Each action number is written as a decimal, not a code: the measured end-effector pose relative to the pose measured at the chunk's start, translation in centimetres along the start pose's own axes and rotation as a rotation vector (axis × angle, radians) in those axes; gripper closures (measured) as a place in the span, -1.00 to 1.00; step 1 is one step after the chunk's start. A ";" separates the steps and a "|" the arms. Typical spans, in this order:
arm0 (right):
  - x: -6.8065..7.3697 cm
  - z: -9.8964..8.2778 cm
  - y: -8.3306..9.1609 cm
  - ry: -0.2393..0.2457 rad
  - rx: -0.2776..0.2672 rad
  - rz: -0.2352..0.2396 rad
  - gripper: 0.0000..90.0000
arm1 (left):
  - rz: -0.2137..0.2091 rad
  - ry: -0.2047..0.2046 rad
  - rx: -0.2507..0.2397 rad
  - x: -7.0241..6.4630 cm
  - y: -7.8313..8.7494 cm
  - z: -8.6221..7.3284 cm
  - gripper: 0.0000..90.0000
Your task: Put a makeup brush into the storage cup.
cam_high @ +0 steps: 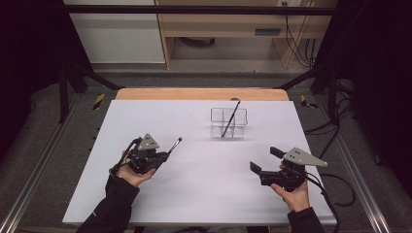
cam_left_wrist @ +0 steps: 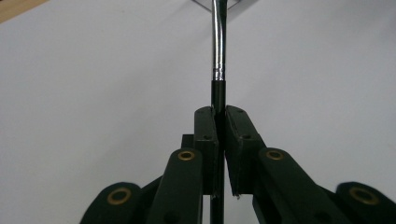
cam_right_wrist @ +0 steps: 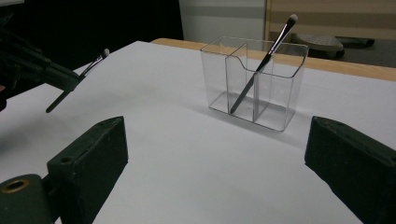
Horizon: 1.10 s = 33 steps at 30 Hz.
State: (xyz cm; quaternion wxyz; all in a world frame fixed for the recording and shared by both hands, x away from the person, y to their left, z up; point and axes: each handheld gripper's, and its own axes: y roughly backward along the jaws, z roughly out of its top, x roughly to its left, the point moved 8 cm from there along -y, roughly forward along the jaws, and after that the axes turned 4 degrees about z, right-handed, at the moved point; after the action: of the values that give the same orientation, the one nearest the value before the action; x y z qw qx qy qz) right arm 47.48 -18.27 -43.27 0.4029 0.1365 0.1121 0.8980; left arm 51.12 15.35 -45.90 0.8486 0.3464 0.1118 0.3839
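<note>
1. The left gripper [cam_high: 164, 156] sits at the left of the table [cam_high: 145, 204], near the person, its jaws clenched on a brush [cam_high: 175, 144]. In the left gripper view the pads [cam_left_wrist: 208, 135] pinch the dark handle just below the shiny metal ferrule [cam_left_wrist: 217, 42].
2. That brush is off the table, angled up and to the right, its tip pointing toward the far organizer [cam_high: 229, 123]. It is well apart from the organizer.
3. Handling, as I judge it: the brush is very light, thin and stiff along the handle, with a soft tip at the far end. The lacquered handle and metal ferrule look smooth, so it could twist or slide in a loose pinch. The best hold is on the dark handle, as it is now, never on the bristles.
4. The organizer is clear hard plastic with thin dividers, standing upright at the middle far part of the table. It seems light enough to skid or tip if a brush knocks its rim.
5. A second brush [cam_right_wrist: 264, 60] leans inside the organizer, tip up and tilted right; which compartment its foot rests in I cannot tell for sure.
6. The right gripper [cam_high: 264, 159] rests at the right, near side, its jaws spread wide and holding nothing.
7. Count: two brushes, one organizer, two grippers, one table.
</note>
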 end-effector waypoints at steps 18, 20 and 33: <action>1.5 2.1 -1.5 -0.073 -0.054 0.053 -0.86 | 0.043 0.085 -0.077 -0.9 0.0 0.9 0.86; 1.9 2.4 -1.8 -0.080 -0.057 0.062 -0.85 | 0.051 0.089 -0.088 -1.0 0.1 1.1 0.86; 3.0 3.9 -3.3 -0.120 -0.056 0.094 -0.83 | 0.056 0.105 -0.120 -2.1 -0.3 2.2 0.86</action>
State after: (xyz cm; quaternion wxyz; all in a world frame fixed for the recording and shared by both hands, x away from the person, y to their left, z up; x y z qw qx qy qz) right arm 49.17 -13.55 -40.22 0.3701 0.1840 0.0561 0.9089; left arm 50.88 12.62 -44.68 0.8498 0.2771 0.1233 0.4311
